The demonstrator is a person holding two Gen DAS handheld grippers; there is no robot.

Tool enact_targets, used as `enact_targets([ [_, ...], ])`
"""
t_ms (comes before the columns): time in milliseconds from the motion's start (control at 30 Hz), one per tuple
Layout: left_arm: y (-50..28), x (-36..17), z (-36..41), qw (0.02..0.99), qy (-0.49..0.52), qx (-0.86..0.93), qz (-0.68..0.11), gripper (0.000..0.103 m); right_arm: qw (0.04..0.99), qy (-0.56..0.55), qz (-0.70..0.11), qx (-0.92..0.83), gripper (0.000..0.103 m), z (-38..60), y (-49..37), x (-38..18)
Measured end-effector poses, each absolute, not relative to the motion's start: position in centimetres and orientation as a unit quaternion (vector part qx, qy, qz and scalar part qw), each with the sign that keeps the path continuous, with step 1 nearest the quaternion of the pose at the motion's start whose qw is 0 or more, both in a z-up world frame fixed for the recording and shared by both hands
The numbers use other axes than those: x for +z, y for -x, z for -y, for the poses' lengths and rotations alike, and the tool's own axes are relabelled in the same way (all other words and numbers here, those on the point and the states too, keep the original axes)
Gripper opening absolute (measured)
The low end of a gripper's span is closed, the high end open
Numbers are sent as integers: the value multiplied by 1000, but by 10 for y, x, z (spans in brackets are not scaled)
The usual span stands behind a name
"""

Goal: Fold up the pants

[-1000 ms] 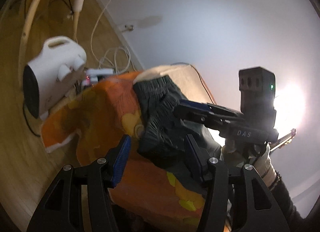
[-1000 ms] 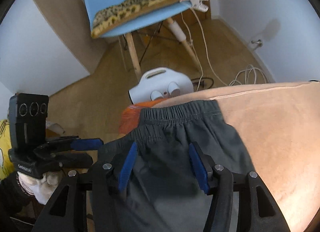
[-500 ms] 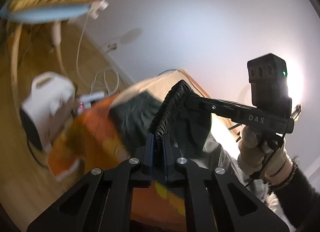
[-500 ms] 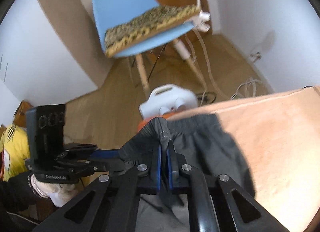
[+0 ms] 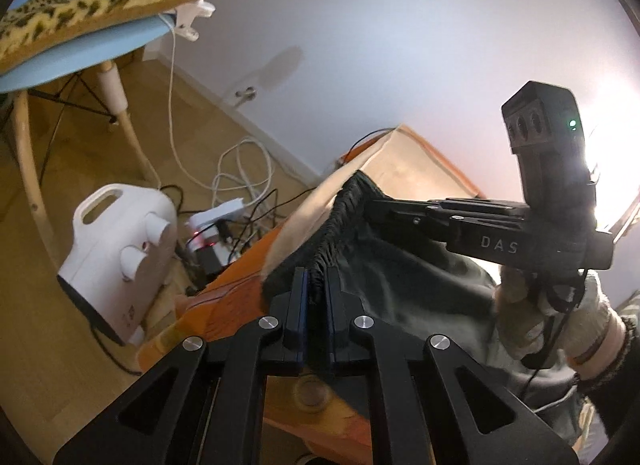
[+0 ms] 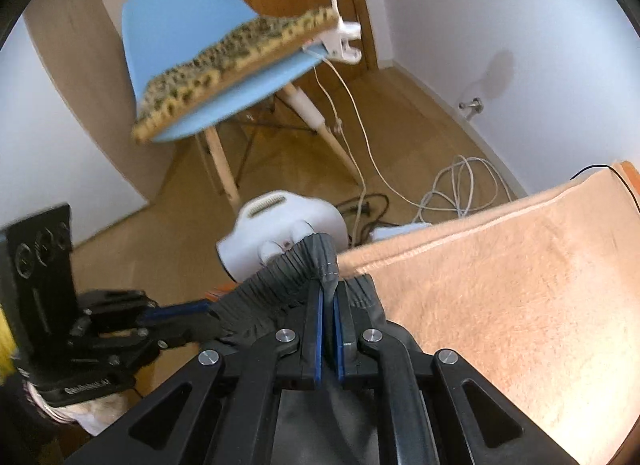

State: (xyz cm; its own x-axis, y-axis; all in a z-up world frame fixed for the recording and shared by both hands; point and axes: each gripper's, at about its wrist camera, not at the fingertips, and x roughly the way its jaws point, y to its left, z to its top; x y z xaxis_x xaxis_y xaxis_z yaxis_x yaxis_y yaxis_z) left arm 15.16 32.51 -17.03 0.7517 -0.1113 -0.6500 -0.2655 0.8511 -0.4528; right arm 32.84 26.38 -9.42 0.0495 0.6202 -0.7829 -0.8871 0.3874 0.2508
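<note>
At the near edge of the peach, short-piled fleece blanket (image 6: 520, 285), the dark grey-green pants with a gathered elastic waistband (image 5: 400, 277) are held up at the waist, the rest of the garment trailing down toward the person. The left claw (image 5: 316, 289) is clamped on one stretch of the ribbed waistband, and the right claw (image 6: 328, 297) is clamped on another, so the band is bunched between them. For the fold to be done well, the two grips would best be drawn apart until the waistband is taut and level, and the legs lifted clear before anything is laid down. The fabric looks thin, limp and matte, with tight pleats at the elastic. An orange patterned cover (image 5: 240, 285) is seen under the blanket, smoother in surface.
</note>
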Motion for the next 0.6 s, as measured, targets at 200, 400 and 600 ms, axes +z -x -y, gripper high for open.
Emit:
enact_targets([
  [200, -152, -165, -324, 898, 259, 52, -353, 12, 715, 149, -444, 520, 35, -254, -331, -93],
  [400, -141, -143, -322, 902, 251, 59, -345, 16, 746, 132, -414, 505, 41, -197, -325, -48],
  [600, -133, -103, -292, 916, 220, 20, -336, 16, 785, 100, -388, 471, 47, -98, -306, -2],
])
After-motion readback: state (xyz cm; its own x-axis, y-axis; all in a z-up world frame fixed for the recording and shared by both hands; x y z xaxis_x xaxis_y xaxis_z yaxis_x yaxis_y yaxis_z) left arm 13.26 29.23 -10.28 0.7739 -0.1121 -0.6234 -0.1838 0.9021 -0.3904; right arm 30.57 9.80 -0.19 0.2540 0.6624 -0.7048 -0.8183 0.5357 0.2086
